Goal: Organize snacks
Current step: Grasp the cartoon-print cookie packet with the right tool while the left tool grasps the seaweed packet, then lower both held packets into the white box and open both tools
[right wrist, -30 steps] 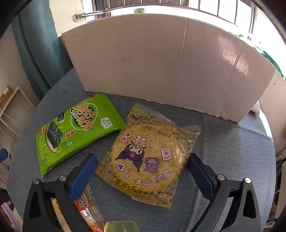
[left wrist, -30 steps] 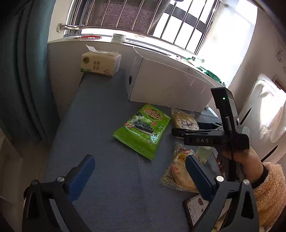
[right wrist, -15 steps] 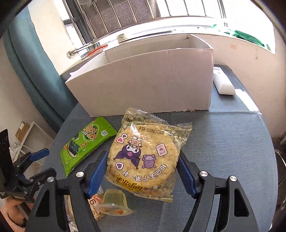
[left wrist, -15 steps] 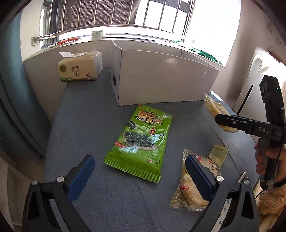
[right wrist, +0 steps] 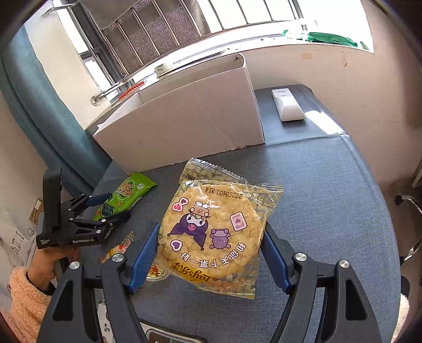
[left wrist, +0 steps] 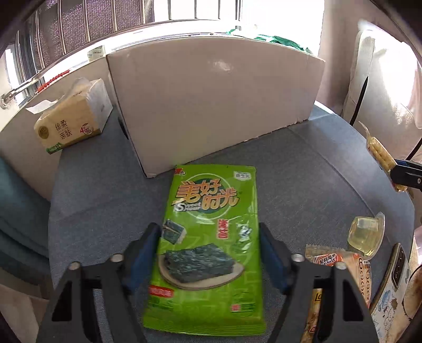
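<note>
While flanking seaweed packet (left wrist: 208,242), left tool (left wrist: 209,253) closes.

Hard daylight pours through the barred window (left wrist: 184,15), blowing out the top right corner. The cardboard box (left wrist: 211,100) shades the surface's (left wrist: 92,211) far edge. Fisheye bending and dark vignetting crowd every edge.

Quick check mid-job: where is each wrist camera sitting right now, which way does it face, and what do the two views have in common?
Left wrist: sits on the left gripper, looks forward and down at the green seaweed pack between its fingers, white box behind; the right gripper's tip shows at the right edge.
Right wrist: sits on the right gripper, raised over the table, gripping the rice cracker pack; the left gripper and hand show at left.
Shared: seaweed pack, white box, cracker pack, grey table.
</note>
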### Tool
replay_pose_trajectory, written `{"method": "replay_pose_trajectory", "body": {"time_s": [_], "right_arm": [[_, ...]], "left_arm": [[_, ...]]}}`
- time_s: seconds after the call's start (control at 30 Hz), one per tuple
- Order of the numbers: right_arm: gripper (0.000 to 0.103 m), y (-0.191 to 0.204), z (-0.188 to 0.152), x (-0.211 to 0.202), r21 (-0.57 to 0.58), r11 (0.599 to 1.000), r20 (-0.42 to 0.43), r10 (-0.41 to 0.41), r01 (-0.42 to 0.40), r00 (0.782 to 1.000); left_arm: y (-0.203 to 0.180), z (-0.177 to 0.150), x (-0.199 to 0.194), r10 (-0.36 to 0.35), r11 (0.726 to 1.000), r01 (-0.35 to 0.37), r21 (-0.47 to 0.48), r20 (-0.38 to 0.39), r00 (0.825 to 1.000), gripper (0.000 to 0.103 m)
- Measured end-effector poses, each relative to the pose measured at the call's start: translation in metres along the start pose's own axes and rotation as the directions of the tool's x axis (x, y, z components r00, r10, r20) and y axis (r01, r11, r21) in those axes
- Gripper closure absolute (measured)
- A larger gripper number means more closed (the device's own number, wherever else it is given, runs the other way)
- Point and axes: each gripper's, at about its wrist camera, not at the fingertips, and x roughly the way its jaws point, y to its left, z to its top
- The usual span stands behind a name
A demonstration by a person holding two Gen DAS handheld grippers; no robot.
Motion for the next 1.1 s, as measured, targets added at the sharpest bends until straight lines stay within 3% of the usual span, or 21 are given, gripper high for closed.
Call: {"method": "replay_pose_trajectory", "body": {"time_s": [0.13,0.27,0.47,0.7,0.83,1.0,1.07,1.1], "right_arm": [[0.024,-0.003,-0.001,-0.001,0.001,1.000,0.014,0.008,-0.008,1.000],[0.024,-0.004,0.004,-0.006,0.008,1.000,0.038,0.026,-0.026,0.999],[0.024,0.014,0.044,-0.022,-0.046,0.995,0.123,0.095,-0.090,0.988],[0.024,0.037,0.134,-0.020,-0.119,0.988,0.207,0.122,-0.099,0.971],[0.024,0.041,0.185,0.001,-0.145,0.988,0.200,0.087,-0.058,0.976],[0.024,0.042,0.224,0.038,-0.169,0.985,0.137,0.037,-0.013,0.990],[0.022,0.038,0.233,0.051,-0.162,0.987,0.118,0.030,-0.010,0.993],[0.010,0.035,0.235,0.055,-0.154,0.988,0.124,0.030,-0.010,0.992]], "left_arm": [[0.002,-0.004,-0.015,-0.007,0.999,0.009,-0.042,0.041,0.999,0.043],[0.012,-0.003,-0.047,-0.017,0.991,0.036,-0.130,0.142,0.990,0.043],[0.026,0.031,-0.105,-0.082,0.967,0.159,-0.200,0.347,0.934,0.043],[0.036,0.106,-0.113,-0.098,0.949,0.217,-0.229,0.440,0.893,0.043],[0.050,0.151,-0.094,-0.109,0.933,0.243,-0.267,0.433,0.895,0.043],[0.064,0.181,-0.060,-0.078,0.922,0.208,-0.327,0.369,0.926,0.039],[0.067,0.183,-0.049,-0.050,0.918,0.178,-0.353,0.342,0.938,0.022],[0.069,0.183,-0.042,-0.046,0.916,0.165,-0.365,0.314,0.948,0.003]]}}
